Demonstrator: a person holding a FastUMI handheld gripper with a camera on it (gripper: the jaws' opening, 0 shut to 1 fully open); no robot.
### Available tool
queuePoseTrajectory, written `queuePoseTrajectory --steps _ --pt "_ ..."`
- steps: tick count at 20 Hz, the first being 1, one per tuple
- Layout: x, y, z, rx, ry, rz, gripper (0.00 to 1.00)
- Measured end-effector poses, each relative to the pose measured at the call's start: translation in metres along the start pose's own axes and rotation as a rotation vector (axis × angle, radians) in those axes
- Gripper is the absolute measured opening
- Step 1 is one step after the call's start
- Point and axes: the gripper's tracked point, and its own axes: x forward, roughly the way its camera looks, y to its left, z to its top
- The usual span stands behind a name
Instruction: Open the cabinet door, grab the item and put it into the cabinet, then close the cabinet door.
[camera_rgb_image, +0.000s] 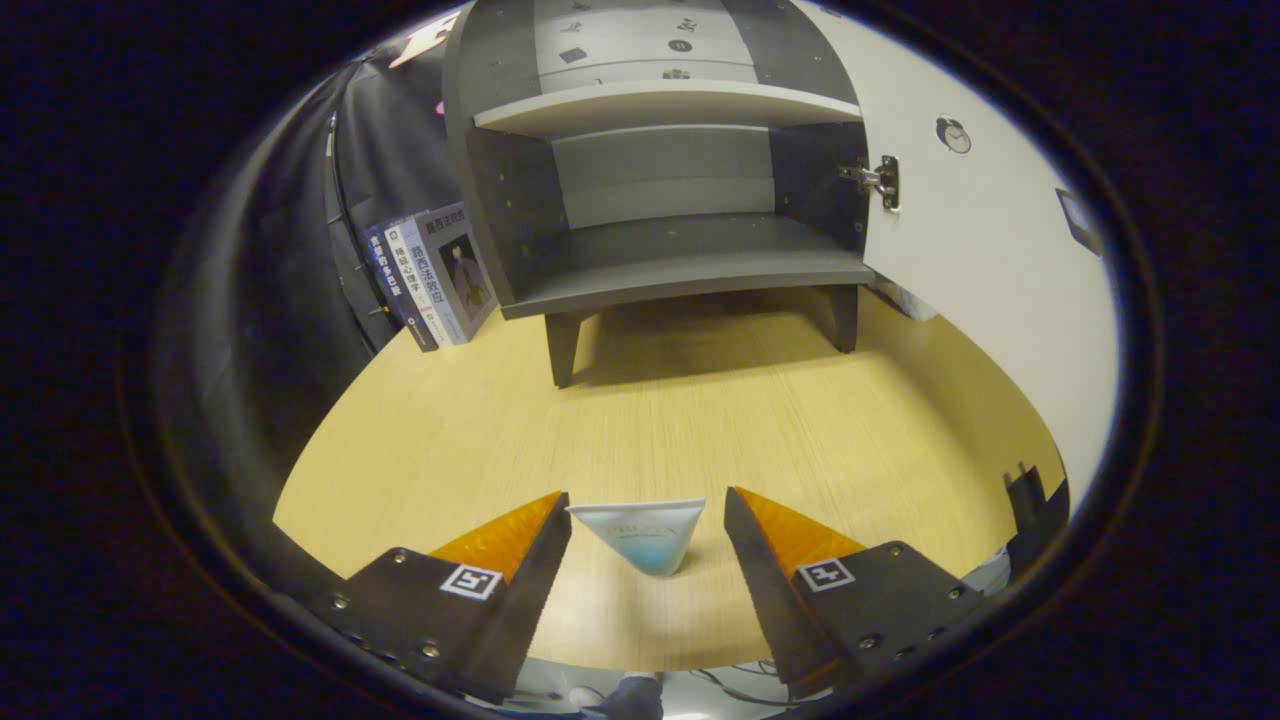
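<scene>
The gripper (647, 505) hangs low over a light wooden table (700, 420), its two fingers (540, 560) spread wide apart, clamped on nothing. Between them, touching neither, stands a small white-and-blue tube (642, 533), its flat crimped end up and its narrow end down on the tabletop; the print on it is too faint to make out, and whether it rests on a cap cannot be told.

Well beyond the tube, at the far side of the table, stands the grey cabinet (660, 200) on short legs. Its white door (990, 250) is swung open to the right of the cabinet, hung on a metal hinge (880, 180). The lower compartment and the shelf (670, 105) above it lie in shadow; their back corners are hard to read. The cabinet's top is cut off.

Left of the cabinet, a few books (435, 275) lean against the dark booth wall. Right of the fingers, a dark object (1035, 505) at the table's edge is only partly seen and cannot be identified.
</scene>
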Motion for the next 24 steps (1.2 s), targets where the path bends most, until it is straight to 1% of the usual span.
queuePoseTrajectory --steps 2,5,8,12,16,19,24 --pt "0.004 -0.001 -0.003 0.001 -0.005 -0.009 0.85" --pt "0.005 -0.001 -0.003 -0.004 -0.013 -0.002 0.56" --pt "0.000 0.000 0.003 -0.016 -0.020 0.012 0.56" --pt "-0.014 0.001 0.034 -0.039 -0.054 0.023 0.56" --pt "-0.038 0.004 0.090 -0.067 -0.137 0.023 0.56" --pt "-0.057 0.009 0.139 -0.065 -0.213 0.030 0.56" --pt "-0.082 0.010 0.224 -0.081 -0.351 0.016 0.56"
